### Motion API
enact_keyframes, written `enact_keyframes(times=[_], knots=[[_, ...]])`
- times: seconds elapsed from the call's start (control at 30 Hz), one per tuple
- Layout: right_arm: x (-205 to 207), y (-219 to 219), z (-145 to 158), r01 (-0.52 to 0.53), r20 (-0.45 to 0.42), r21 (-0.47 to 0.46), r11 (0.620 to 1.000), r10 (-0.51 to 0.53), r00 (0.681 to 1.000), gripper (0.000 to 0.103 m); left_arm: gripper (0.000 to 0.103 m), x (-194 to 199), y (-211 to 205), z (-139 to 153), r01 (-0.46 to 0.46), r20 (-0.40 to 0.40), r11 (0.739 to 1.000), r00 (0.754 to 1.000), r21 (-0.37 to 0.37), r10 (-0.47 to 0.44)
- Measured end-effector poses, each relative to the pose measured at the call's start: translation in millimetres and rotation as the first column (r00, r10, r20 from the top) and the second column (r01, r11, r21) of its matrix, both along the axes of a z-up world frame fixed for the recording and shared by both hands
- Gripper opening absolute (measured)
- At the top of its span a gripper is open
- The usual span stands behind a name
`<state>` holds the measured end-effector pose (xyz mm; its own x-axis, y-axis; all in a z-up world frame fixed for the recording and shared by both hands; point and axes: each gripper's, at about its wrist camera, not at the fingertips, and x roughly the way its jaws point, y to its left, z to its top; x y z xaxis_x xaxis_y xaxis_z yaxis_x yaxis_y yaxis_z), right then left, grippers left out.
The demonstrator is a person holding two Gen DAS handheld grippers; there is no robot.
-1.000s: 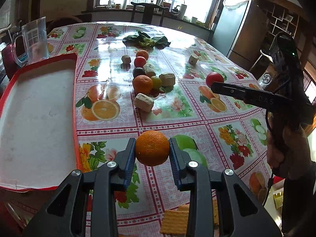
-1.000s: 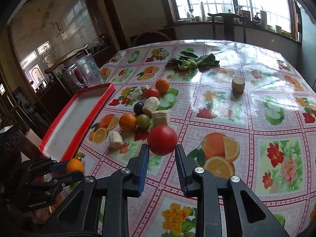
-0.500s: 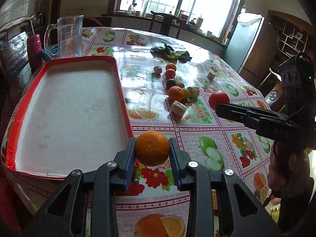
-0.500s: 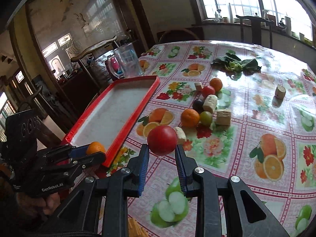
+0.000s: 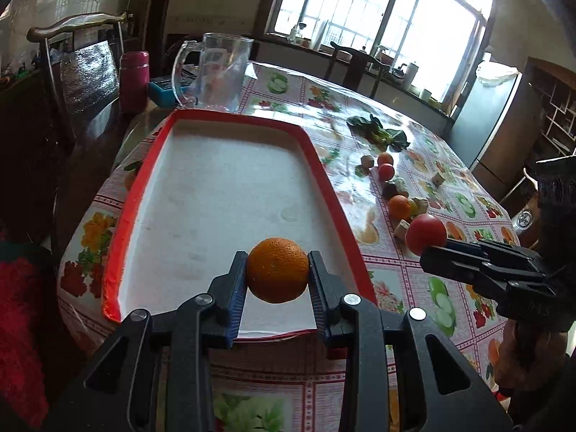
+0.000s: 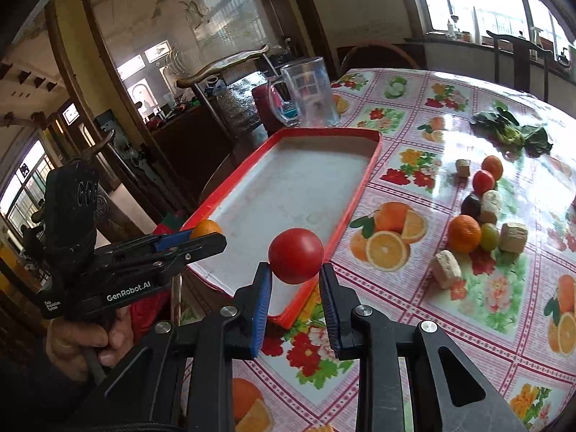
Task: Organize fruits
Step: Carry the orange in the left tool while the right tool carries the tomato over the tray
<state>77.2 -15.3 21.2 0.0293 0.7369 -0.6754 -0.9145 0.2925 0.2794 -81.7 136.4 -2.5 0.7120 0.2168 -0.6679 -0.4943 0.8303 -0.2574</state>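
My left gripper (image 5: 277,273) is shut on an orange (image 5: 277,270) and holds it over the near end of the red-rimmed white tray (image 5: 324,176). My right gripper (image 6: 295,277) is shut on a red tomato (image 6: 296,255) and holds it above the tray's near right rim (image 6: 354,194). The left gripper and its orange (image 6: 206,228) also show in the right wrist view, at the tray's near left corner. The right gripper's tomato (image 5: 426,234) shows in the left wrist view, to the right of the tray.
On the fruit-print tablecloth right of the tray lie an orange (image 6: 463,234), a green fruit (image 6: 489,236), a dark fruit (image 6: 471,204), two small red fruits (image 6: 483,181), several beige blocks (image 6: 445,273) and leafy greens (image 6: 511,131). A glass pitcher (image 5: 216,72) stands behind the tray.
Both grippers have swung left toward the tray with their fruits. The orange now hangs over the tray's near end, and the tomato has come to the tray's right rim.
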Motion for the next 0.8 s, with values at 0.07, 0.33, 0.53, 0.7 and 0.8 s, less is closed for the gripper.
enact_keyframes(times=[0.07, 0.33, 0.53, 0.7, 0.8], knots=[[-7.8, 9.9, -1.2, -0.023, 0.002, -0.009, 1.000, 0.023, 1.000, 0.027, 0.030, -5.0, 9.0, -1.9, -0.020, -0.004, 1.000, 1.000, -0.001, 0.020], [-18.9, 46.0, -17.2, -0.076, -0.025, -0.050, 0.996, 0.075, 0.997, 0.027, 0.030, -15.2, 32.5, -10.9, -0.064, -0.025, 0.998, 0.998, -0.010, 0.063], [-22.4, 67.9, -34.6, -0.099, -0.041, -0.108, 0.989, 0.095, 0.995, 0.027, 0.030, -12.6, 43.8, -17.6, -0.068, -0.043, 0.998, 0.997, -0.009, 0.067], [-25.4, 80.9, -45.7, -0.126, -0.042, -0.151, 0.980, 0.120, 0.992, 0.027, 0.030, -8.6, 49.6, -26.9, -0.062, -0.079, 0.998, 0.995, -0.015, 0.061], [-26.2, 85.8, -50.5, -0.132, -0.033, -0.176, 0.976, 0.128, 0.991, 0.028, 0.030, -6.7, 52.7, -33.2, -0.061, -0.100, 0.998, 0.993, -0.029, 0.057]])
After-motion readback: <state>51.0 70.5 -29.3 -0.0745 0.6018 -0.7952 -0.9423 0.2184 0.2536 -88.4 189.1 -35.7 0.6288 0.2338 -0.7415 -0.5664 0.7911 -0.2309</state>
